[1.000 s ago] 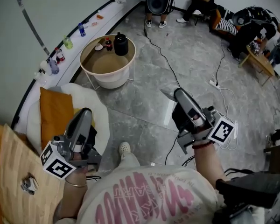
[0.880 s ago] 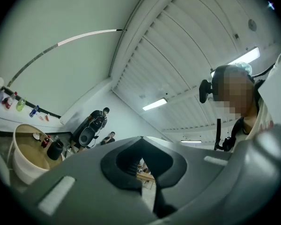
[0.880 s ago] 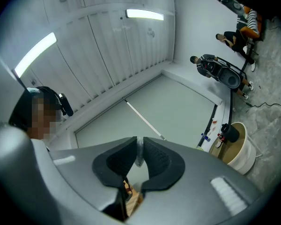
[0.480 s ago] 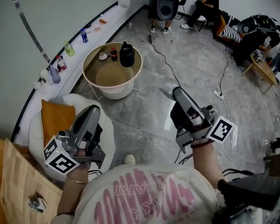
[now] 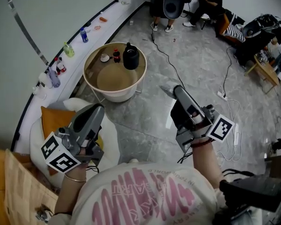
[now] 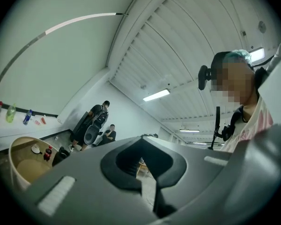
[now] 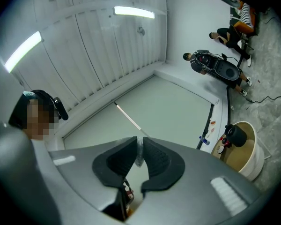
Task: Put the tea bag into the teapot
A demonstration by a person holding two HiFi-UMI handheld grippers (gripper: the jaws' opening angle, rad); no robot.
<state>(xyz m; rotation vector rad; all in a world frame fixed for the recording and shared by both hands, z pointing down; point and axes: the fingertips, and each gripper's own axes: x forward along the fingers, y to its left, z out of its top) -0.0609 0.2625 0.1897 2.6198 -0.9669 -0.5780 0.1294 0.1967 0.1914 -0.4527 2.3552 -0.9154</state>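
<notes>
1. The round counter (image 5: 91, 81) sits lower and closer in the head view than a second ago.
2. Both claws have advanced toward it. The left claw (image 5: 98, 108) is clenched on nothing, and the right claw (image 5: 174, 89) stays clamped.
3. The black teapot (image 5: 130, 59) stands at the counter's far edge.
4. The tea bag (image 5: 166, 88) is pinched in the right claw, still well apart from the teapot.

Head view looks steeply down; gripper views tilt upward; all share the table (image 5: 114, 95)
</notes>
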